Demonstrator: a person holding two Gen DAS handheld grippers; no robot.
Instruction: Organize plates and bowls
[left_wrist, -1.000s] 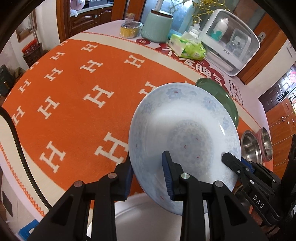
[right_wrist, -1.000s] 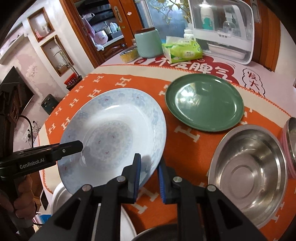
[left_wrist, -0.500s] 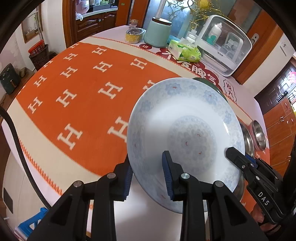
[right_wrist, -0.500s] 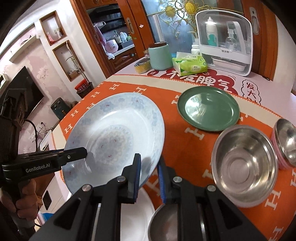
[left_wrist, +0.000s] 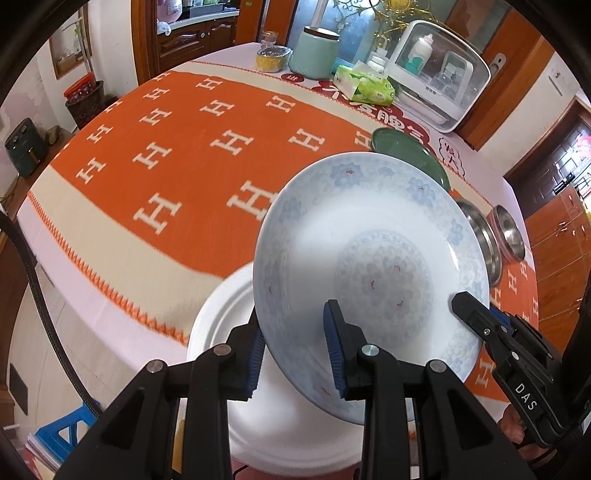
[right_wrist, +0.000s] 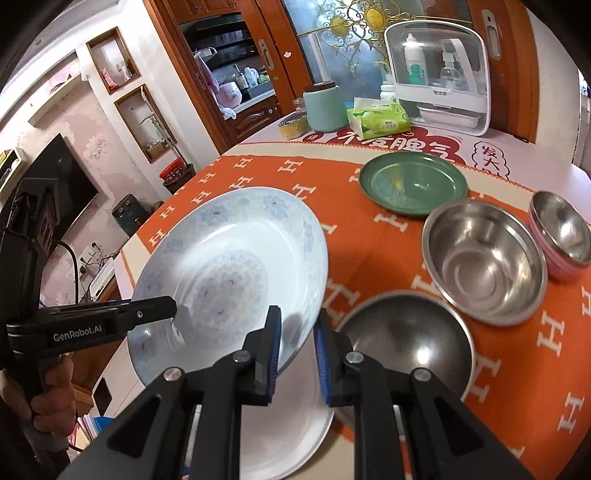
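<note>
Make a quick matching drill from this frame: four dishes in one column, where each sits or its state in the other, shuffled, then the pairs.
Things:
1. blue-patterned plate
2. green plate
3. plain white plate
4. pink-sided steel bowl

Places or states:
A. far end of the orange cloth, near the tissue pack
B. held tilted in the air by both tongs
C. at the table's near edge, under the lifted dish
D. furthest right, beside the larger steel bowl

Pairs: 1-B, 2-A, 3-C, 4-D

patterned plate (left_wrist: 369, 266) | carried back from table centre | now over white plate (left_wrist: 236, 332)
</note>
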